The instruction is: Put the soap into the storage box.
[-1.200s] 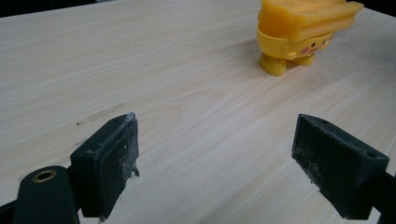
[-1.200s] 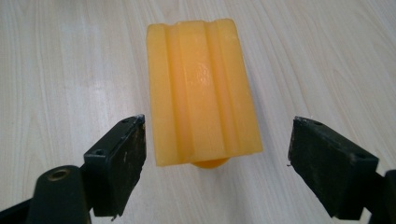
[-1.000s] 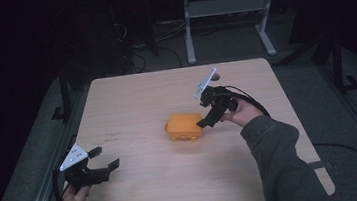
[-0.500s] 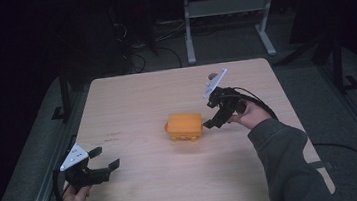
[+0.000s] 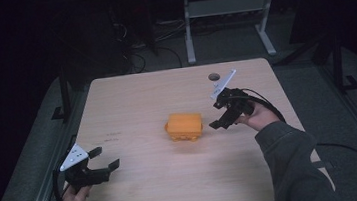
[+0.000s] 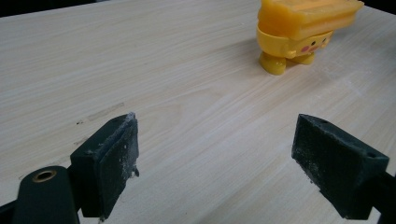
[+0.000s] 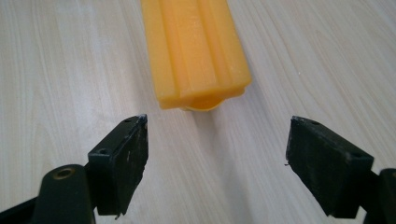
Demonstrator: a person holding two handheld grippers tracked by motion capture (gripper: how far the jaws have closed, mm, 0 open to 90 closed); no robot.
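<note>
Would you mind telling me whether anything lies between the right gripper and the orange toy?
Nothing visible does. The right gripper hangs open just beside the orange toy, and in the right gripper view only bare table lies between its jaws and the toy's near end.

Left gripper (image 5: 106, 158), held low near the table's near-left corner, jaws spread wide. Right gripper (image 5: 217, 115), raised on a bent wrist at mid-right, jaws likewise wide apart, gripping nothing.

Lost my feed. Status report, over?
Right claw open, beside toy, not touching. Left claw open, far off. Table between them bare.
</note>
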